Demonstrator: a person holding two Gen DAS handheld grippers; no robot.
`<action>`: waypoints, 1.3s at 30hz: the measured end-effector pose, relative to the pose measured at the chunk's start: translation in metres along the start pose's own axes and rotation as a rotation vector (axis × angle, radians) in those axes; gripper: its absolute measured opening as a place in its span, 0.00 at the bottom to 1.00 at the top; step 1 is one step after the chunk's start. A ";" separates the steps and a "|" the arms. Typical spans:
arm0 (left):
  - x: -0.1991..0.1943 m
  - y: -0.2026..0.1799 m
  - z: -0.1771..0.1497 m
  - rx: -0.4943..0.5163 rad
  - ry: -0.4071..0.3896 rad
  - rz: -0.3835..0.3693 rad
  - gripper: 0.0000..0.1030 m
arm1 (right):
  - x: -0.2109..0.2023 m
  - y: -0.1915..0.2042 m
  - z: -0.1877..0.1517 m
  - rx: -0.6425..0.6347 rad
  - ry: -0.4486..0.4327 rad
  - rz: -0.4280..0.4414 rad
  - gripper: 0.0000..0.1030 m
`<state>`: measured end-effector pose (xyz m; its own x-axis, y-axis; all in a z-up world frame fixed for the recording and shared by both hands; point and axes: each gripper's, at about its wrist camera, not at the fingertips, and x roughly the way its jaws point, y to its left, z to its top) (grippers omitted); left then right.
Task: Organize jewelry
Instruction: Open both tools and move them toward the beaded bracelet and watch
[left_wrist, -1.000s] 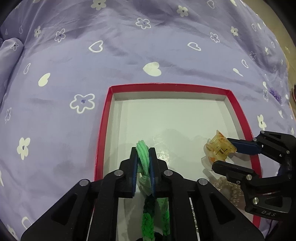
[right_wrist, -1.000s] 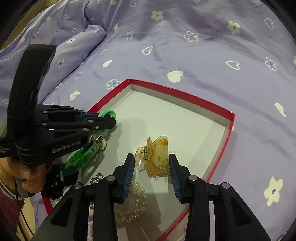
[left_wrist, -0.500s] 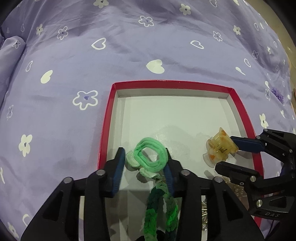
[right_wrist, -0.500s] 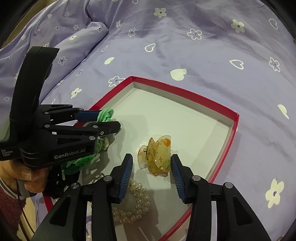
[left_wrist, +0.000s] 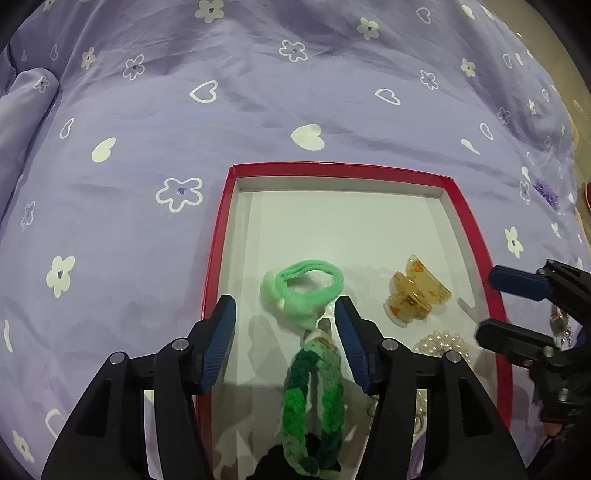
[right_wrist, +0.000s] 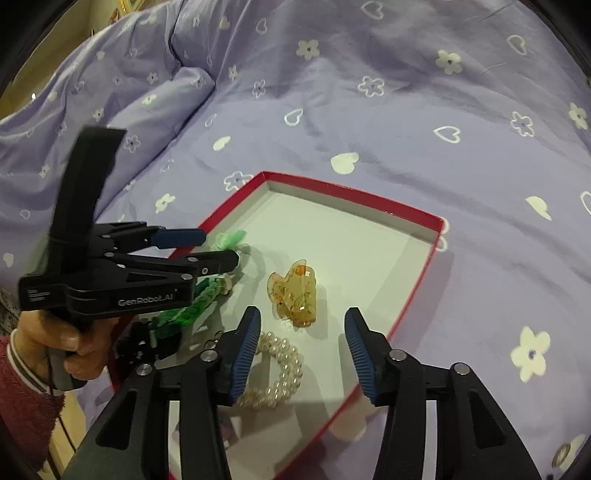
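A red-rimmed tray (left_wrist: 332, 168) (right_wrist: 351, 190) with a white floor lies on the bedspread. A light green hair tie (left_wrist: 306, 280) (right_wrist: 231, 238), joined to a braided green cord (left_wrist: 314, 398) (right_wrist: 192, 306), rests on the tray floor. It lies between the opening jaws of my left gripper (left_wrist: 285, 310) (right_wrist: 219, 246), whose pads are clear of it. An amber claw clip (left_wrist: 417, 295) (right_wrist: 295, 295) lies free just ahead of my right gripper (right_wrist: 303, 321) (left_wrist: 487, 304), whose jaws are also opening and hold nothing. A pearl bracelet (left_wrist: 443, 343) (right_wrist: 280, 365) sits beside the right gripper's left finger.
The purple bedspread (left_wrist: 221, 129) with white flowers and hearts surrounds the tray, with a raised fold (right_wrist: 177, 92) at the far left. Small metal rings (right_wrist: 212, 338) lie in the tray's near end. A hand in a red sleeve (right_wrist: 66, 339) holds the left gripper.
The left jaws spread apart and let go of the green hair tie, which now lies on the tray floor. The right jaws widened off the claw clip and drew back a little.
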<state>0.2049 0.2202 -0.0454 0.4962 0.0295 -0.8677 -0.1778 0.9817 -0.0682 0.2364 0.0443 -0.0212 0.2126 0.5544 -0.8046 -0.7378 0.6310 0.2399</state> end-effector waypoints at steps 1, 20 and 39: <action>-0.001 -0.001 -0.001 -0.001 -0.001 -0.002 0.55 | -0.007 -0.001 -0.002 0.010 -0.015 0.005 0.56; -0.072 -0.055 -0.035 -0.031 -0.088 -0.146 0.72 | -0.117 -0.060 -0.074 0.242 -0.155 -0.053 0.61; -0.091 -0.178 -0.075 0.149 -0.053 -0.286 0.73 | -0.203 -0.119 -0.187 0.439 -0.200 -0.260 0.63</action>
<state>0.1276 0.0287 0.0084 0.5522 -0.2452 -0.7969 0.0996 0.9683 -0.2289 0.1608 -0.2446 0.0116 0.5012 0.4153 -0.7592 -0.3170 0.9045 0.2854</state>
